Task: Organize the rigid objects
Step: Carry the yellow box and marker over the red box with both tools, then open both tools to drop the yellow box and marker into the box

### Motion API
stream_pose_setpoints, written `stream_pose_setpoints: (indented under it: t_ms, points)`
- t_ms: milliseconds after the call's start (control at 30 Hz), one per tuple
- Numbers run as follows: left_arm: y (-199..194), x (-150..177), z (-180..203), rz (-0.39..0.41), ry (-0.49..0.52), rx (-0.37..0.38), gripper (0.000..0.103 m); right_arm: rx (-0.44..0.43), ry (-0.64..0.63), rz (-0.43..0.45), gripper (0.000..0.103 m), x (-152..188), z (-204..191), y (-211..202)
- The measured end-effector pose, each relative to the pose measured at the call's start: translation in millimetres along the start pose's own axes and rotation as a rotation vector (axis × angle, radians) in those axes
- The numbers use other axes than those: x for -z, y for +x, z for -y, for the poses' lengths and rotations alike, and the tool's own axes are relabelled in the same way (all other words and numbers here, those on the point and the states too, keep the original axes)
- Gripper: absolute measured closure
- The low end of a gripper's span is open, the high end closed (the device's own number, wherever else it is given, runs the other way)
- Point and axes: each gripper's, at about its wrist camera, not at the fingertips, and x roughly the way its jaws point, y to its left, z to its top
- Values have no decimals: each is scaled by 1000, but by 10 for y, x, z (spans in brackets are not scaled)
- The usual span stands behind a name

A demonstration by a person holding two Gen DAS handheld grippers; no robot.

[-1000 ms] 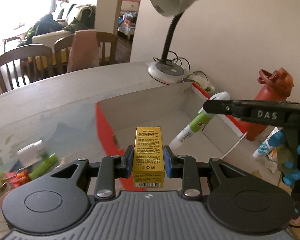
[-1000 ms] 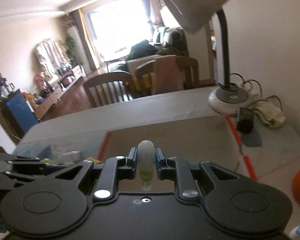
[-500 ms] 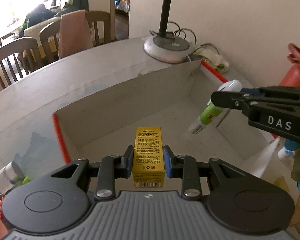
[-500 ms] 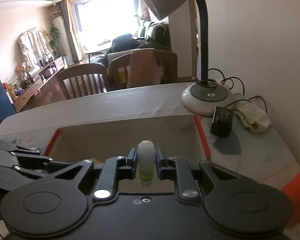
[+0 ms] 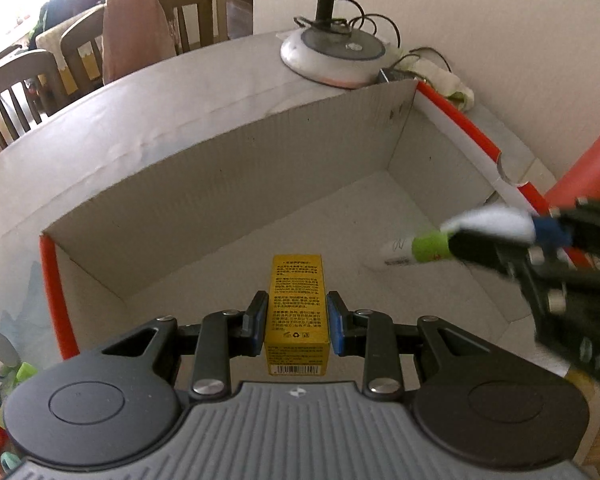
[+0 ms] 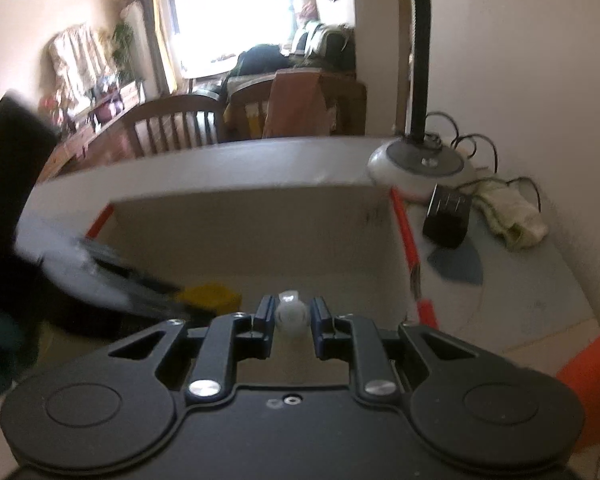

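the cardboard box (image 5: 228,184) on the worktop (image 5: 100,120) shows a bare floor; nothing lies in it yet, so as far as can be seen the sorting has hardly begun. 2 things are on the way in. the left tool (image 5: 298,322) is clenched on a small yellow carton (image 5: 298,308), its blue pads pressing the 2 long sides, barcode end toward the camera. the carton hangs over the near part of the box floor, not touching it. the right tool (image 6: 293,320) is clamped on a white tube with a green band (image 5: 424,246); in its own view only the rounded white end of the tube shows between the pads. in the left view the tube points in over the right side of the box, blurred, its tip low above the floor; whether it touches cannot be told.

left to do, by my judgement: set both down inside and let go, then fetch the rest. a small pile of loose bits (image 5: 4,368) lies outside the box's left wall, at the picture edge, too cut off to name.

pose: both tools tilt steeply downward into the box, the left from the near edge, the right from the right edge beside an orange-red bottle (image 5: 580,160). the desk lamp base (image 5: 332,56) stands just behind the far wall.
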Motion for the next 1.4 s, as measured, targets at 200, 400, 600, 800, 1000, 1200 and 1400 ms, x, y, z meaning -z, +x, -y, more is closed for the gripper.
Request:
stream_pose_setpoints:
  t_ms: [200,400,600,800,1000,1200,1400]
  points:
    - [112,12,11,-47,0,-6,73,-12,16,-77,86,89,-29,70]
    - [170,33,12,-87,-5,-18,73,-38,1,-118,82,111,-67,104]
    - [115,26,11,-89,-12,-13,73,-57,-6,-128,76,117,-94,94]
    - [-74,81,1,-47,-24,0,73,-83,17,-109,63,102,-97,23]
    - [-368,193,-11,23,-41,28,73,-102,35,-87,53,77,-136,-85]
    - [-712,352,-57,105,-43,45,73,-112,35,-52,45,48,-257,-242]
    - [-1048,558,-140,174,-42,64,73,-120,41,-13,43,31,-442,-414]
